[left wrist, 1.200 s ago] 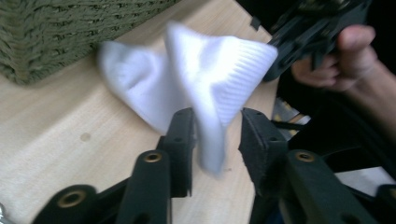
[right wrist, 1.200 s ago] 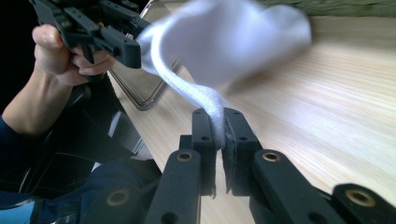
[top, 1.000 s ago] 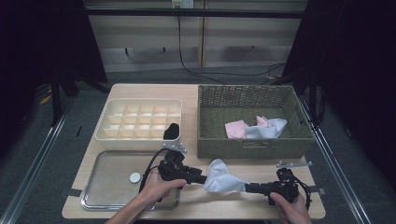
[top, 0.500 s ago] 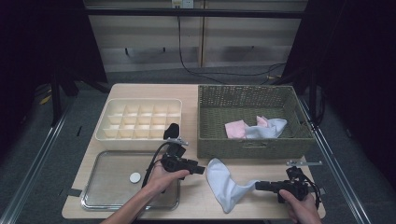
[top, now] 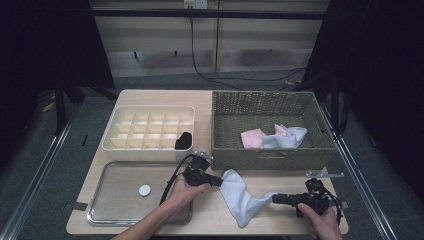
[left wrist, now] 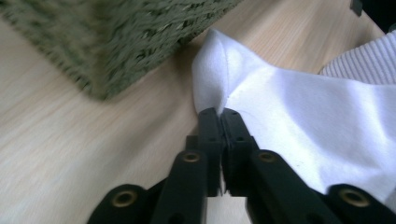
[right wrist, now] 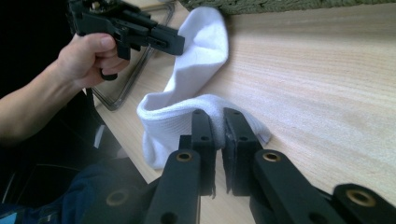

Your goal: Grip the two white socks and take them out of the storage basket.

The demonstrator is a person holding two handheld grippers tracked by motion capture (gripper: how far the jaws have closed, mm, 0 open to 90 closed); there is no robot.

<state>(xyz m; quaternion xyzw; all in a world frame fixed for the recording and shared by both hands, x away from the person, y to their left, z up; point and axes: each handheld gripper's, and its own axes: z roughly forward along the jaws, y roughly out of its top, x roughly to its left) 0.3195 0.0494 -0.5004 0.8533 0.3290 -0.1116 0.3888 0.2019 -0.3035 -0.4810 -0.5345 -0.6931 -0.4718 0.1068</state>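
— Since a moment ago, what moved up top?
— Left hand-held gripper (top: 218, 181) let go, came back, and its jaws just closed on the white sock (top: 242, 200).
— Left gripper view?
— Sock's top edge (left wrist: 299, 107) pinched.
— Right one?
— Right hand-held gripper (right wrist: 218, 122) clamps the cuff. Sock lies on the surface (right wrist: 317, 84), not folded or put away yet.

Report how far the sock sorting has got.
Done: one dark sock sits in the divided organiser. In hand: the left tool and right tool each pinch an end of the white sock on the table. Left: more socks lie in the wicker basket.
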